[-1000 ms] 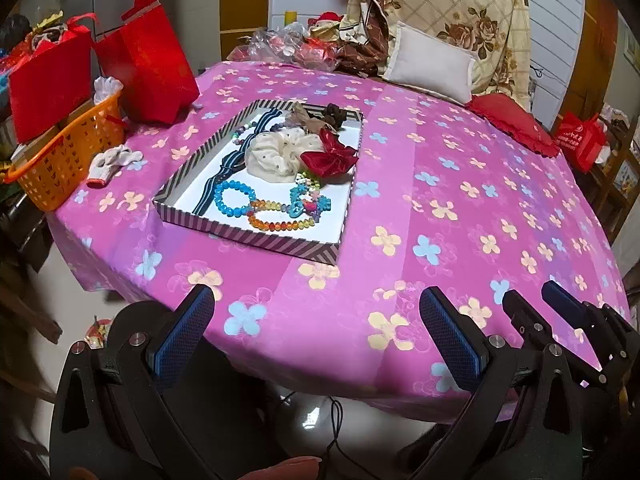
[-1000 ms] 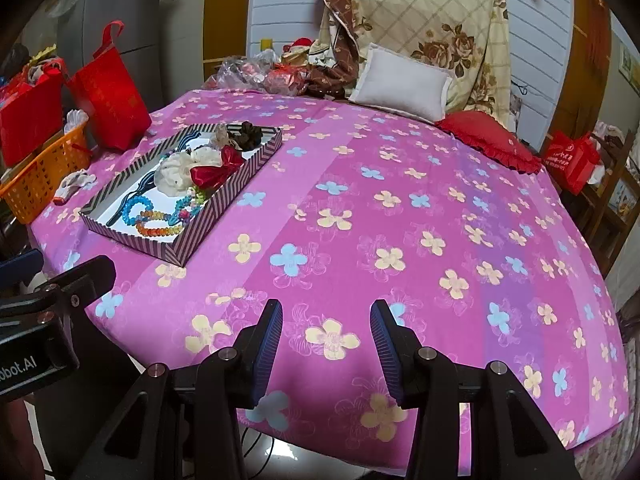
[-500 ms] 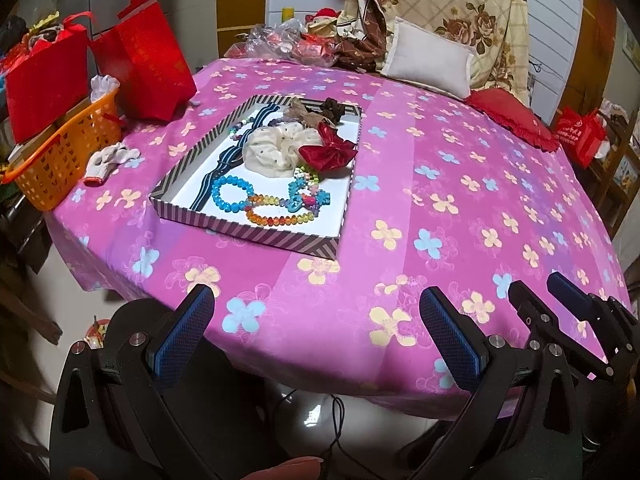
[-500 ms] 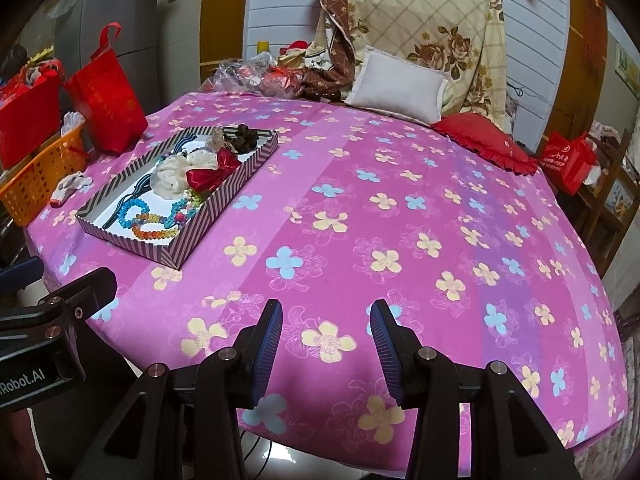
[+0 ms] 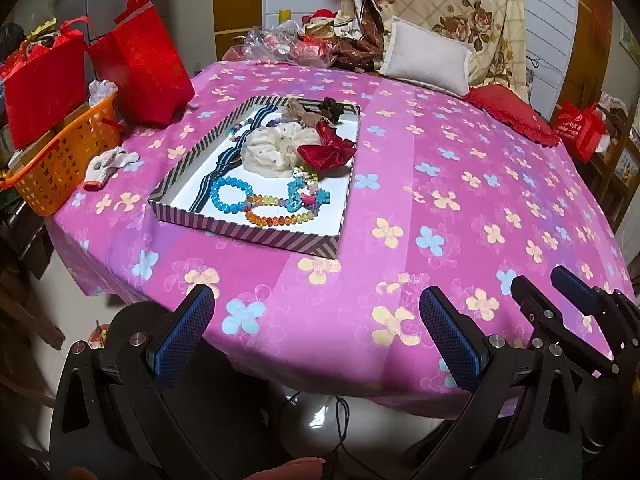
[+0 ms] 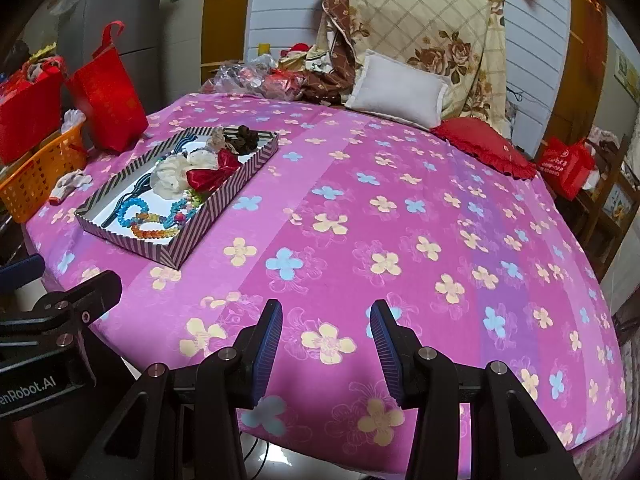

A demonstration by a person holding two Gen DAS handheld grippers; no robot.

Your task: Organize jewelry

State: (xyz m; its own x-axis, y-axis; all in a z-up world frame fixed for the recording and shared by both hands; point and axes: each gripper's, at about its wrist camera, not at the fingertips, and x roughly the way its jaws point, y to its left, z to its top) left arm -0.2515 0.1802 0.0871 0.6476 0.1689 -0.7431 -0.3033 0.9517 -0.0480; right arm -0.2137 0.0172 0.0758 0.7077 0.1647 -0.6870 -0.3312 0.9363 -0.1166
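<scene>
Lying in a striped tray (image 5: 256,236), bright bead bracelets (image 5: 264,204) tangle beside scrunchies (image 5: 272,152); both grippers (image 5: 316,320) (image 6: 325,330) gape, empty

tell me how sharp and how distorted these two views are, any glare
Left wrist view: strong fisheye bend with dark corners, striped tray sharp, glare on the floor under the table edge. Right wrist view: same bend, mild sheen on the pink tablecloth, right tool crisp.

The left gripper (image 5: 316,320) hangs tilted downward, its blue-padded jaws spread wide with nothing between them. The right gripper (image 6: 325,330) sits just beside it at a similar tilt, jaws also apart and empty. A fingertip (image 5: 288,468) shows at the bottom edge.
</scene>
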